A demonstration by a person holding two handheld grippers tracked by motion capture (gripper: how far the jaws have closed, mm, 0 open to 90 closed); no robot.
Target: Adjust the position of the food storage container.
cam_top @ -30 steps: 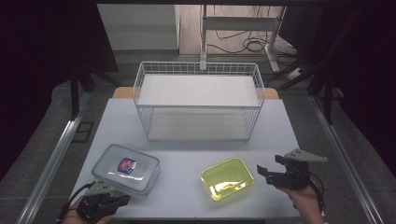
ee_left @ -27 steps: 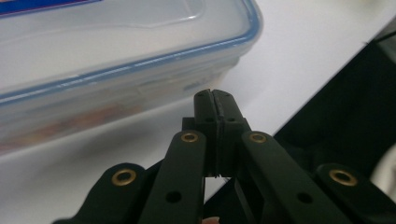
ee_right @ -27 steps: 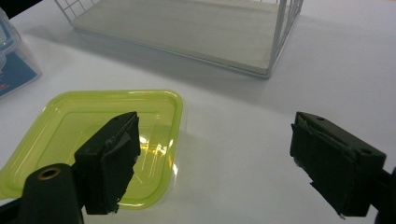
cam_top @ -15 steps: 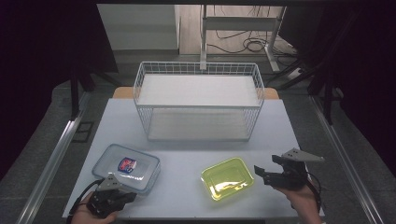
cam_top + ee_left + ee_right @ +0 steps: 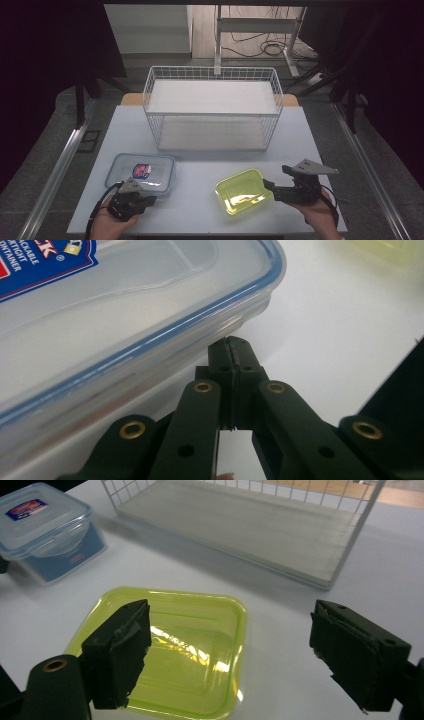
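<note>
A clear lidded container [image 5: 142, 171] with a blue-rimmed lid and a red and blue label sits at the table's front left. My left gripper [image 5: 149, 200] lies low just in front of it. Its jaws are shut with nothing between them, and the tips [image 5: 235, 347] are right at the container [image 5: 125, 315] wall under the lid rim. A yellow-green tray [image 5: 244, 191] lies at the front right. My right gripper [image 5: 268, 186] stands open at the tray's right edge. In the right gripper view its jaws [image 5: 231, 617] straddle the tray [image 5: 170, 655] from above without touching it.
A white wire basket [image 5: 212, 107] with a pale board in its bottom stands across the middle back of the table. The container [image 5: 47, 527] also sits far left in the right gripper view. Bare tabletop [image 5: 200, 170] lies between basket and boxes.
My left gripper has slid right and forward up to the container's front edge. My right gripper has moved left, closer to the yellow-green tray. Both boxes stay put.
</note>
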